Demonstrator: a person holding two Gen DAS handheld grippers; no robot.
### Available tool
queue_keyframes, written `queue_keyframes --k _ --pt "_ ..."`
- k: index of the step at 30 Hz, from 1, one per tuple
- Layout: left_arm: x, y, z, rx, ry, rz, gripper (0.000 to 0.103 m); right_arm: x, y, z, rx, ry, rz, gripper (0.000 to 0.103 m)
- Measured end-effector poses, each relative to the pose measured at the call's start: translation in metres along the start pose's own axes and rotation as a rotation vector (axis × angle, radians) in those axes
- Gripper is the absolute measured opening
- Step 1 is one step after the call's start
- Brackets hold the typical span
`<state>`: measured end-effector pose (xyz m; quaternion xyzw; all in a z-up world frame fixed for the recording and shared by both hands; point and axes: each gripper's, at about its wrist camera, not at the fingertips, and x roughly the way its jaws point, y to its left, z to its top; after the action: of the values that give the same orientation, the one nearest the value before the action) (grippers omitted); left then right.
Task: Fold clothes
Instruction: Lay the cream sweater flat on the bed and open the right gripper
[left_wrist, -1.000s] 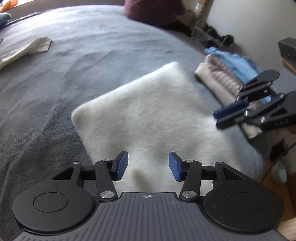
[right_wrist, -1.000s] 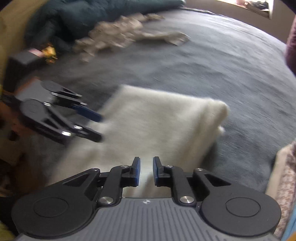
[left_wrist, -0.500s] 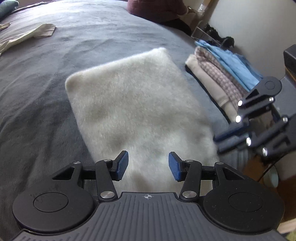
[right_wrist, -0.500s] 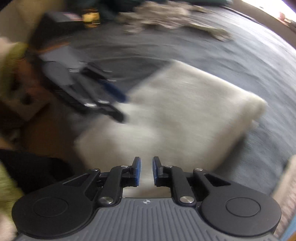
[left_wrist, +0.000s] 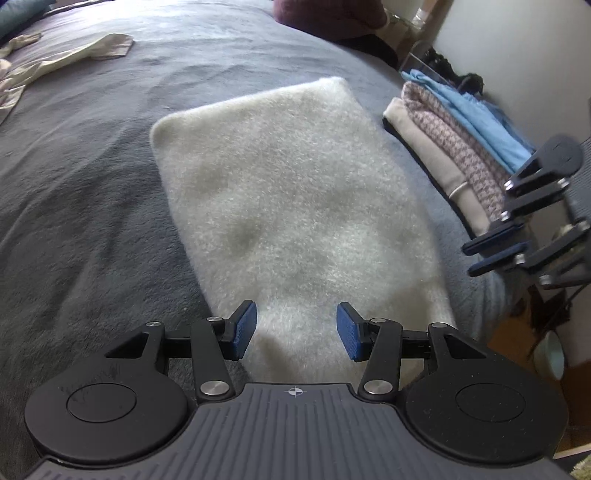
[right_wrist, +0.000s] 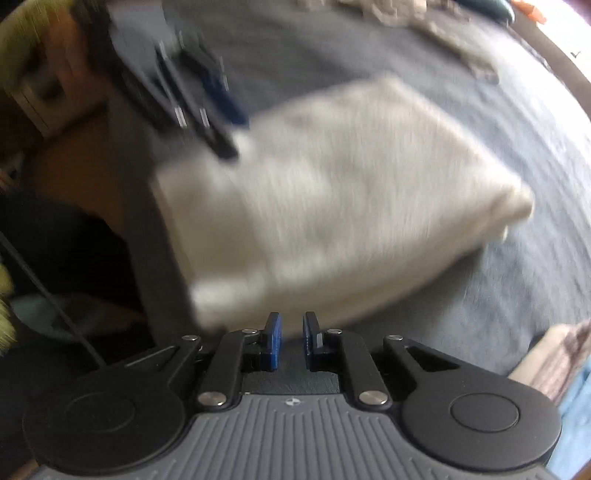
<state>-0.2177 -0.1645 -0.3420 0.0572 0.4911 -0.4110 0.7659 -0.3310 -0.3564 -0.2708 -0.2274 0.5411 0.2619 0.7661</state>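
A folded white fluffy garment (left_wrist: 295, 206) lies flat on the grey bed (left_wrist: 92, 221). It also shows, blurred, in the right wrist view (right_wrist: 332, 199). My left gripper (left_wrist: 296, 330) is open and empty, just above the garment's near end. My right gripper (right_wrist: 292, 338) has its jaws nearly together with a narrow gap and nothing between them, at the garment's near edge. It appears in the left wrist view (left_wrist: 495, 253) to the right of the garment. The left gripper shows blurred in the right wrist view (right_wrist: 218, 122).
A stack of folded clothes (left_wrist: 458, 147), beige, checked and blue, lies at the bed's right edge. An unfolded cream garment (left_wrist: 62, 62) lies at the far left. A dark red bundle (left_wrist: 332, 14) sits at the far end. The floor lies beyond the bed's edge (left_wrist: 535, 332).
Both grippers have drawn back toward the garment's near end. The right gripper swung right and lower, off the garment. The garment lies flat as before. The left jaws stay open.
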Motion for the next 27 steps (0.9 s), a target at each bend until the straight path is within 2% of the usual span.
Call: queue_keyframes --k 4,7,10,14,17,19,21,24,27 --pt "0.005 -0.001 -0.015 -0.035 0.024 0.015 0.048 -0.009 0.019 0.016 -0.050 -0.095 0.110 0.013" --pt "0.010 -0.001 -0.024 -0.068 0.035 0.015 0.049 0.022 0.035 0.020 -0.139 -0.043 0.160 0.013" --pt "0.013 -0.001 -0.029 -0.094 0.038 0.012 0.049 0.067 0.040 -0.001 -0.277 0.079 0.089 0.011" --pt "0.001 0.001 -0.029 -0.119 0.030 0.008 0.048 0.069 0.022 0.000 -0.183 0.095 0.140 0.010" --pt "-0.020 0.001 -0.024 -0.144 -0.018 -0.022 0.048 0.070 0.030 -0.001 -0.261 0.111 0.106 0.010" --pt "-0.021 -0.003 -0.023 -0.147 -0.030 -0.070 0.048 0.071 0.030 -0.002 -0.262 0.119 0.101 0.010" --pt "-0.008 -0.009 -0.027 -0.121 -0.003 -0.097 0.048 0.071 0.026 -0.001 -0.235 0.124 0.107 0.010" --pt "0.019 -0.013 -0.044 -0.103 0.049 -0.096 0.048 0.073 0.025 -0.001 -0.221 0.131 0.102 0.010" --pt "0.016 -0.017 -0.044 -0.072 0.056 -0.087 0.048 0.074 0.027 -0.001 -0.228 0.145 0.092 0.010"
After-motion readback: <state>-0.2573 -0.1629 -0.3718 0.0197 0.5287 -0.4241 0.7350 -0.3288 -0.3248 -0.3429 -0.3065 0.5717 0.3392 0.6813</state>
